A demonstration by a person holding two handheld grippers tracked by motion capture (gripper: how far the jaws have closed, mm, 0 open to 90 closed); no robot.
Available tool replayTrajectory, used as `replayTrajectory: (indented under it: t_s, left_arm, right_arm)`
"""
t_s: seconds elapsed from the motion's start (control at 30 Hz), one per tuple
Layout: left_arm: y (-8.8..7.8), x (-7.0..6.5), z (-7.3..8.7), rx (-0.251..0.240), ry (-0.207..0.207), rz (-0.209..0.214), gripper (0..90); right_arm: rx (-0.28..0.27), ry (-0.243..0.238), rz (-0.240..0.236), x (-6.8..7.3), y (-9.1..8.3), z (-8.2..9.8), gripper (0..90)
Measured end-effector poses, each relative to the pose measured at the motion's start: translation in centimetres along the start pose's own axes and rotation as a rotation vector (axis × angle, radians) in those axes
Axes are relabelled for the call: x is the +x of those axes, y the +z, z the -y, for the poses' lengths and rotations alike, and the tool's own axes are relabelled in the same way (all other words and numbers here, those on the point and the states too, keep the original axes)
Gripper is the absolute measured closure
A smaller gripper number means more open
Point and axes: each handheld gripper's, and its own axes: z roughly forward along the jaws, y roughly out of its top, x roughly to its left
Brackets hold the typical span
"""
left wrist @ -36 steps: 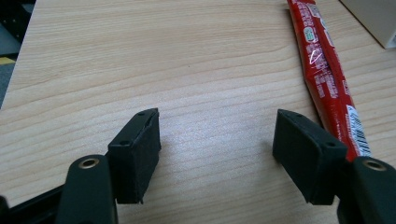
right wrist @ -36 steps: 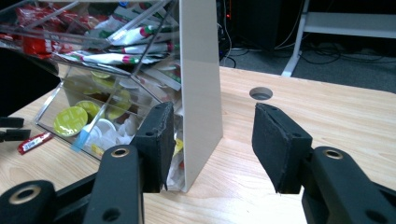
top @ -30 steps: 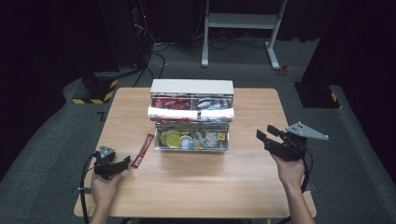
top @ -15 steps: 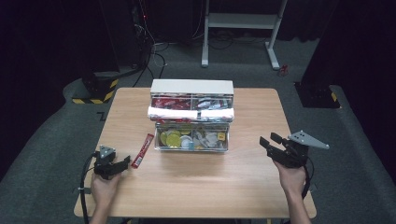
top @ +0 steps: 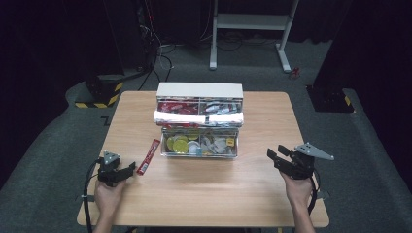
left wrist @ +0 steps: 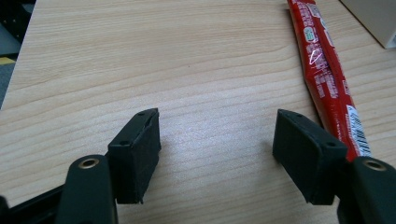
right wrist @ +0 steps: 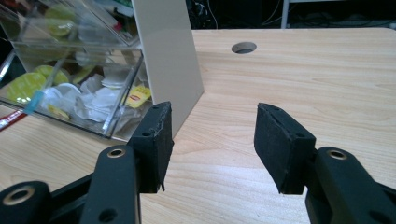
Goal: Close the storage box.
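On the light wooden table (top: 204, 194) the person's left hand rests near the left front corner, holding the left gripper (top: 127, 171) low over the wood. Its jaws are spread wide with bare tabletop between them, as the left gripper view (left wrist: 217, 156) makes plain. Just to the right of it lies a long red foil sachet (top: 148, 156), flat on the table and pointing away toward the far side; in the left gripper view the red sachet (left wrist: 327, 79) runs alongside the outer edge of the right-hand jaw, outside the gap.

At the right front, the other hand holds the right gripper (top: 276, 156) close to the table, jaws partly apart and gripping nothing (right wrist: 212, 144).

Between the two, toward the middle of the table, stands a two-tier clear plastic organiser box with a white top (top: 199, 91). Its lower drawer (top: 200, 154) holds yellow and white packets; the upper tier holds red and white sachets.
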Motion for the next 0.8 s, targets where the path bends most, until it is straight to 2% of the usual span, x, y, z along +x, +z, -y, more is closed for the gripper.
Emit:
replayTrajectory:
  t_s: [0.8]
  left_arm:
    - [0.0,0.0,0.0,0.001,0.002,0.001,32.2]
  right_arm:
    - [0.088,0.024,0.019,-0.2,3.5,2.3,46.5]
